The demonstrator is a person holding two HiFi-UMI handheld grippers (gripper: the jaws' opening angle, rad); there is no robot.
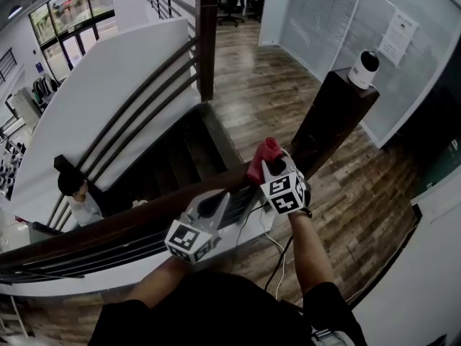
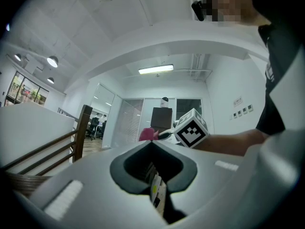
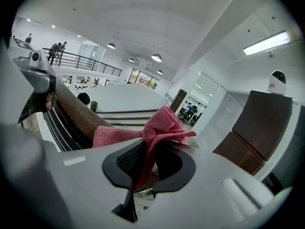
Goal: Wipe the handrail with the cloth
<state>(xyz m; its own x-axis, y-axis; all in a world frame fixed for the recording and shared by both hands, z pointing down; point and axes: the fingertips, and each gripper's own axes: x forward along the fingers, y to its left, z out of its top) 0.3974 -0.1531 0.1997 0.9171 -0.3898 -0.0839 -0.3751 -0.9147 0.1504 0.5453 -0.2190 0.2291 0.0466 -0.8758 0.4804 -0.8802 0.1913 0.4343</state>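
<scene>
Down at far left, under the windows [image 1: 72, 13], a person [image 1: 73, 187] is on the lower floor beside the stairs [image 1: 176, 153], and has no part in the job. We stand on an upper landing. The dark wood handrail [image 1: 108, 228] crosses our view from low left up to the right.

The left claw [image 1: 214, 204] hangs over the rail mid-span, jaws together with nothing between them. We can't tell whether it touches the wood. Just right of it, the right claw [image 1: 268, 163] is clamped on the pink cloth [image 1: 263, 152]. The cloth bunches out past the jaws and seems to lie on the rail top, near the base of the tall newel post [image 1: 337, 110]. The right gripper view agrees: one flap spreads toward the rail.

Step, as we judge it: wiping stage, with the cloth at the rail's right end and the long run to the left not yet done. The next move calls for pressing the bunch flat on the wood and dragging it along the rail. The grip must hold tight so the cloth doesn't pull out, and the left claw must clear the path.

Surface: smooth, polished wood, so the cloth should slide easily. Room: plank floor [image 1: 281, 85], a cable [image 1: 277, 245] trailing below the right claw, a white camera [image 1: 364, 69] on the post, and a posted sheet [image 1: 397, 38] on the right wall.
</scene>
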